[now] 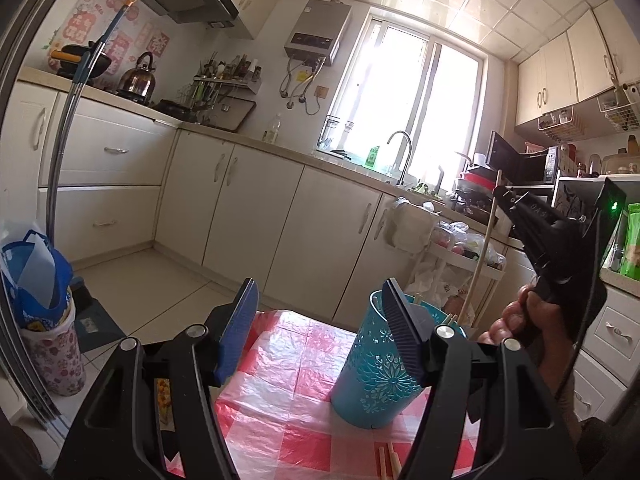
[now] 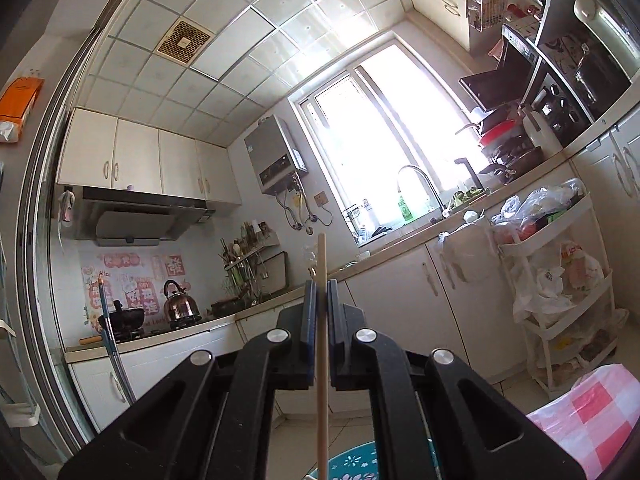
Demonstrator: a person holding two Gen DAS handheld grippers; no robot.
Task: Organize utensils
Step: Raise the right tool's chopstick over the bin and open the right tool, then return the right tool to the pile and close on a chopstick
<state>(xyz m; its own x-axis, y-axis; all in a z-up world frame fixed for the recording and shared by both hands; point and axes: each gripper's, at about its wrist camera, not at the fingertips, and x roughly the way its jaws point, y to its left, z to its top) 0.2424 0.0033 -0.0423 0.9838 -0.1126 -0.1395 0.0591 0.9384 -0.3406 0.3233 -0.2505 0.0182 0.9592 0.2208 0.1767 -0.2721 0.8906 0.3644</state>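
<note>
A teal cut-out utensil holder stands on the red-and-white checked tablecloth, with several chopstick tips showing inside its rim. My left gripper is open and empty, its right finger in front of the holder's rim. My right gripper is shut on a wooden chopstick that hangs down toward the holder's far rim. In the right wrist view the right gripper clamps the chopstick upright, with the holder directly below. Two loose chopsticks lie on the cloth at the front.
A white trolley full of plastic bags stands behind the table on the right. Cream cabinets and a sink counter run along the back. A floral bin with a blue bag stands at the left by a metal pole.
</note>
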